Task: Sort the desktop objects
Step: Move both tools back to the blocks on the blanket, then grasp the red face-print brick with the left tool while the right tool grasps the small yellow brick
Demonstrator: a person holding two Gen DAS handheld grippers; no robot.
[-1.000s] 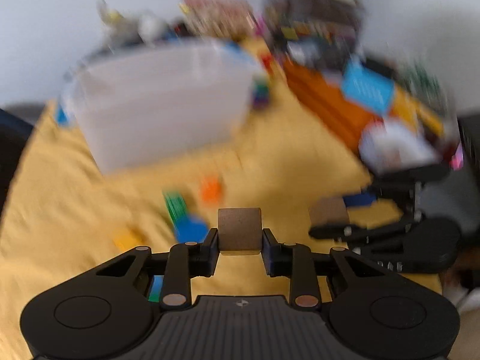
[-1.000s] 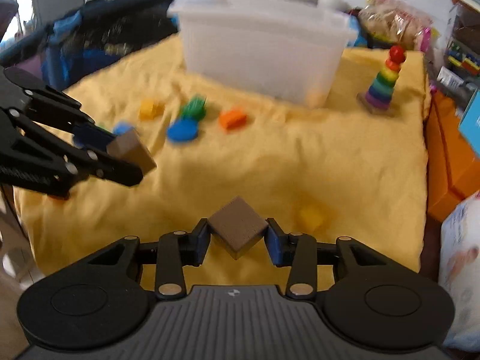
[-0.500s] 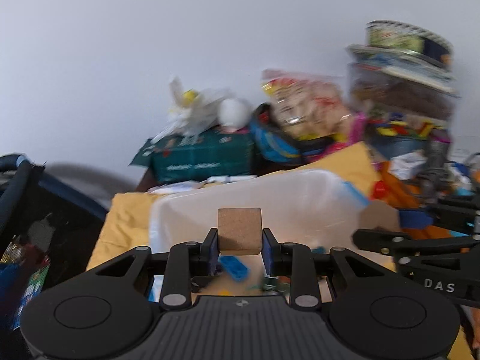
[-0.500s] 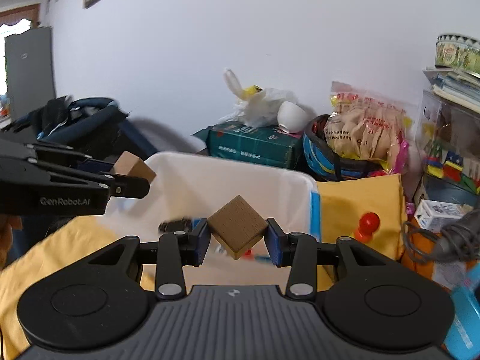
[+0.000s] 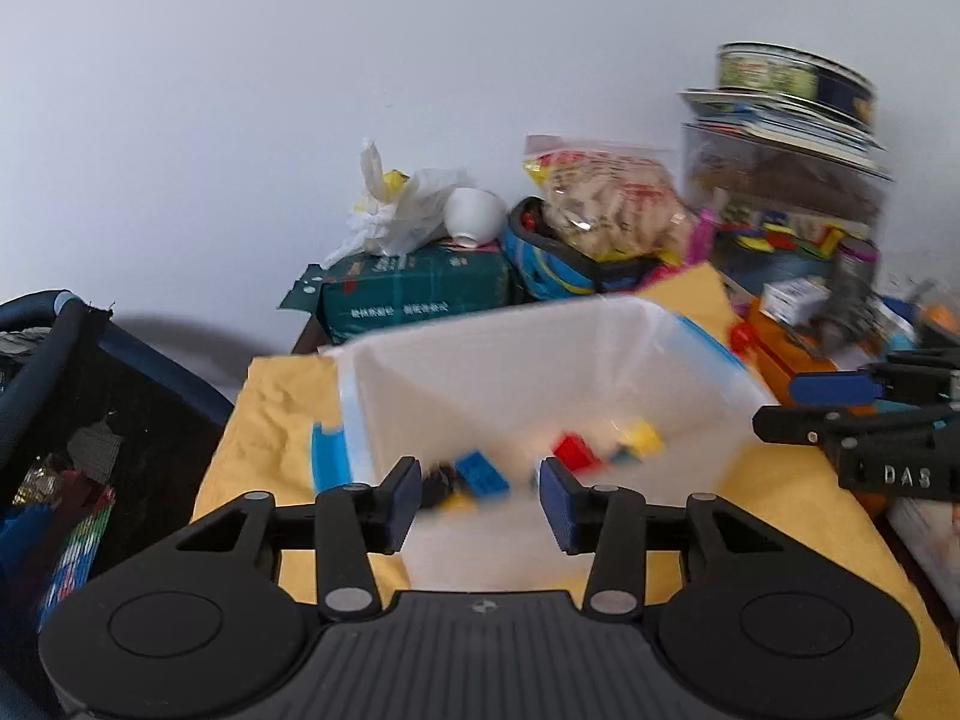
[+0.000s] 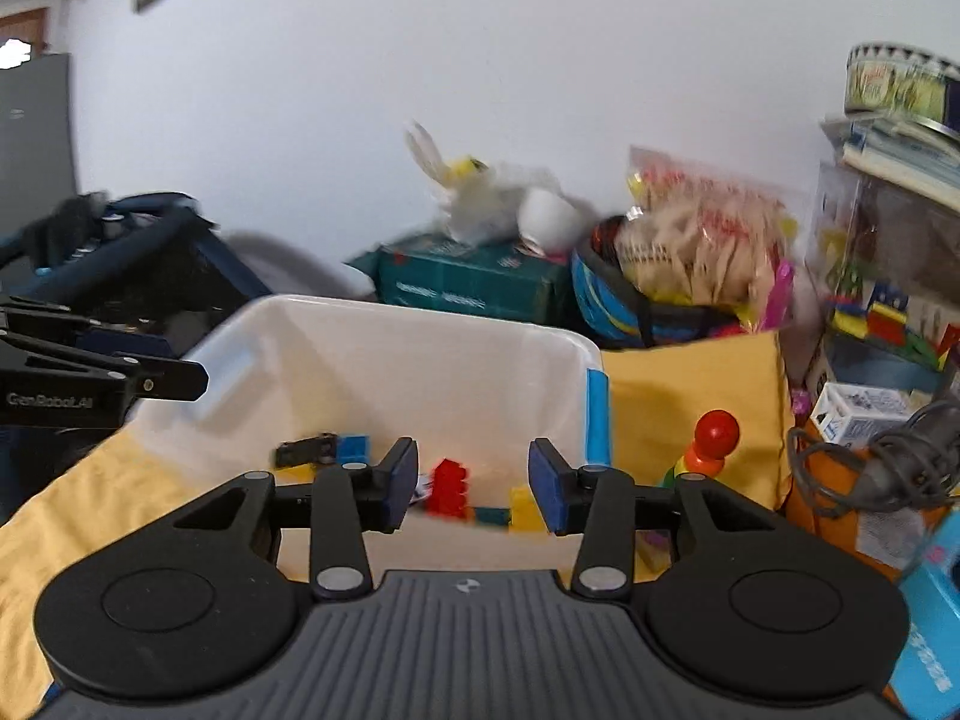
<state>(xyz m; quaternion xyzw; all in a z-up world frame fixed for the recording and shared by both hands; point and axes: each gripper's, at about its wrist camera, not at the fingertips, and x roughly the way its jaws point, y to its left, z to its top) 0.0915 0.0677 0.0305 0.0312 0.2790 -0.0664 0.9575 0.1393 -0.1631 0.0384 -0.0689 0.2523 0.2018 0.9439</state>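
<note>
My left gripper (image 5: 480,501) hovers over the near rim of the white plastic bin (image 5: 540,372), its jaws opening with nothing between them. Just to its right, my right gripper (image 6: 474,489) also hangs above the bin (image 6: 390,360), jaws opening and empty. Inside the bin lie several toy bricks: a red one (image 5: 573,450), a blue one (image 5: 480,471) and a yellow one (image 5: 642,438). Neither wooden cube shows in either view. In the left wrist view the right gripper (image 5: 780,405) reaches in from the right edge. The left gripper (image 6: 180,363) enters the right wrist view from the left.
The bin stands on a yellow cloth (image 5: 270,420). A rainbow ring stacker with a red ball (image 6: 714,438) stands right of the bin. Behind are a green box (image 5: 414,294), a snack bag (image 5: 606,204) and stacked books. A dark bag (image 5: 72,408) sits at left.
Both grippers held a wooden cube and carried it up from the cloth over the bin. Both jaws have since spread and the cubes are gone from between the pads.
</note>
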